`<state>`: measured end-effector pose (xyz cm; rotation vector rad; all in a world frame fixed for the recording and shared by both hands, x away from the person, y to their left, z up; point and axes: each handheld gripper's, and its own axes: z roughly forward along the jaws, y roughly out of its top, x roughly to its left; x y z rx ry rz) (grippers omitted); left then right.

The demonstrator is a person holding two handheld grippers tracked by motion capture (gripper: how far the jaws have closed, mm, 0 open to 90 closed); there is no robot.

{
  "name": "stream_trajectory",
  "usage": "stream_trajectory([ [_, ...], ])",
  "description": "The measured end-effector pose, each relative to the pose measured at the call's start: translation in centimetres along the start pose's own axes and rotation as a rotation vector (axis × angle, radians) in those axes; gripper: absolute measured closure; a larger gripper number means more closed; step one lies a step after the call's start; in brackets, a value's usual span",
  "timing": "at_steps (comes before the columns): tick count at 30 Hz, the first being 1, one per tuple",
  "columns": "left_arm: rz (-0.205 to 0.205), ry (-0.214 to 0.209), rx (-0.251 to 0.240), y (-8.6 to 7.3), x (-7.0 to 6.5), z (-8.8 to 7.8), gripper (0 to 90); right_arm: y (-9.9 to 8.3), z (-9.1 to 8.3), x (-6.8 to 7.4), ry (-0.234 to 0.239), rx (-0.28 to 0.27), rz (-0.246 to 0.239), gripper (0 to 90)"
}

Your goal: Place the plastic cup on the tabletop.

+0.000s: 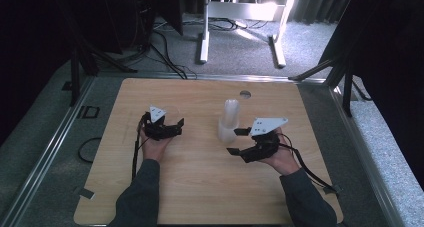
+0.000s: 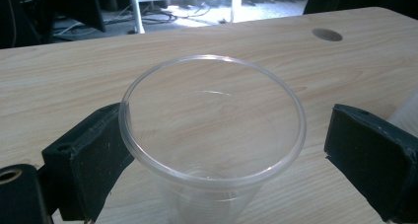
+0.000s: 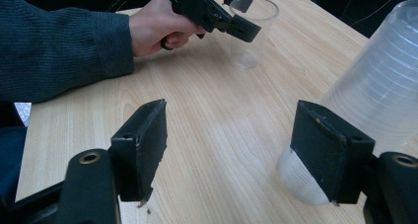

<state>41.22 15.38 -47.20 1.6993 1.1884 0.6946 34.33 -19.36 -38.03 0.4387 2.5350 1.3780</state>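
A single clear plastic cup (image 2: 212, 150) stands upright on the wooden table (image 1: 200, 187), left of centre. My left gripper (image 2: 222, 130) is open around it: the left pad sits at the cup's rim and the right pad stands clear of it. The right gripper view shows the same cup (image 3: 256, 49) with the left gripper (image 3: 236, 21) beside it. An upside-down stack of clear cups (image 1: 229, 119) stands near the table's middle. My right gripper (image 1: 237, 141) is open just in front of the stack, with nothing between its jaws. One of its jaws lies against the base of the stack (image 3: 379, 86).
A round cable hole (image 1: 245, 94) lies at the table's far edge. Both of the person's forearms in dark sleeves (image 1: 142, 197) rest over the near half. Beyond the table are a white stand (image 1: 205, 37) and floor cables.
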Motion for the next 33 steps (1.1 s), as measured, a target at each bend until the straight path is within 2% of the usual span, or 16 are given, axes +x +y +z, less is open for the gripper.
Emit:
stream_trajectory([
  [5, -0.018, -0.032, 0.006, 0.2, 0.0, -0.5, 2.3, 0.0, 0.0, 0.0, -0.001, 0.0, -0.001, 29.5],
  [6, -0.01, -0.025, 0.007, 0.2, -0.1, -0.6, 2.3, 0.0, 0.0, 0.0, -0.001, -0.002, 0.0, 29.5],
  [7, -0.008, -0.036, 0.005, 0.3, -0.1, -0.8, 2.3, 0.0, 0.0, 0.0, -0.001, -0.002, 0.0, 29.5],
  [9, -0.009, -0.028, -0.005, 0.5, -0.3, -1.2, 2.2, 0.0, 0.0, 0.0, 0.0, -0.001, 0.0, 29.5],
  [10, -0.01, -0.042, -0.015, 0.6, -0.3, -1.4, 2.3, 0.0, 0.0, 0.0, -0.001, 0.001, 0.0, 29.4],
  [12, -0.013, -0.042, -0.028, 0.7, -0.4, -1.7, 2.3, 0.0, 0.0, 0.0, -0.001, 0.001, 0.001, 29.4],
  [13, -0.01, -0.05, -0.058, 1.1, -0.6, -2.6, 2.3, -0.1, 0.0, 0.0, 0.0, 0.0, 0.001, 29.3],
  [15, -0.003, -0.047, -0.087, 1.5, -0.8, -3.4, 2.3, -0.2, -0.1, -0.1, -0.003, -0.002, 0.007, 29.2],
  [17, -0.015, -0.056, -0.111, 1.8, -0.9, -4.0, 2.8, -0.2, -0.2, -0.1, -0.005, -0.003, 0.008, 29.3],
  [22, -0.022, -0.07, -0.138, 2.1, -0.9, -5.1, 3.1, -0.2, -0.3, -0.1, -0.006, -0.004, 0.007, 29.1],
  [25, -0.018, -0.064, -0.142, 2.2, -1.0, -5.3, 3.1, -0.2, -0.3, -0.1, -0.007, -0.004, 0.008, 29.1],
  [26, -0.019, -0.059, -0.184, 2.5, -1.0, -6.5, 3.1, -0.3, -0.4, -0.1, -0.008, -0.005, 0.009, 29.1],
  [28, -0.021, -0.061, -0.217, 2.7, -1.0, -7.4, 3.7, -0.3, -0.4, -0.2, -0.009, -0.005, 0.011, 29.1],
  [31, -0.016, -0.052, -0.226, 2.8, -1.0, -7.8, 4.1, -0.3, -0.5, -0.2, -0.012, -0.006, 0.011, 29.1],
  [33, 0.007, -0.036, -0.249, 3.0, -1.3, -8.9, 5.2, -0.3, -0.6, -0.3, -0.016, -0.005, 0.01, 29.0],
])
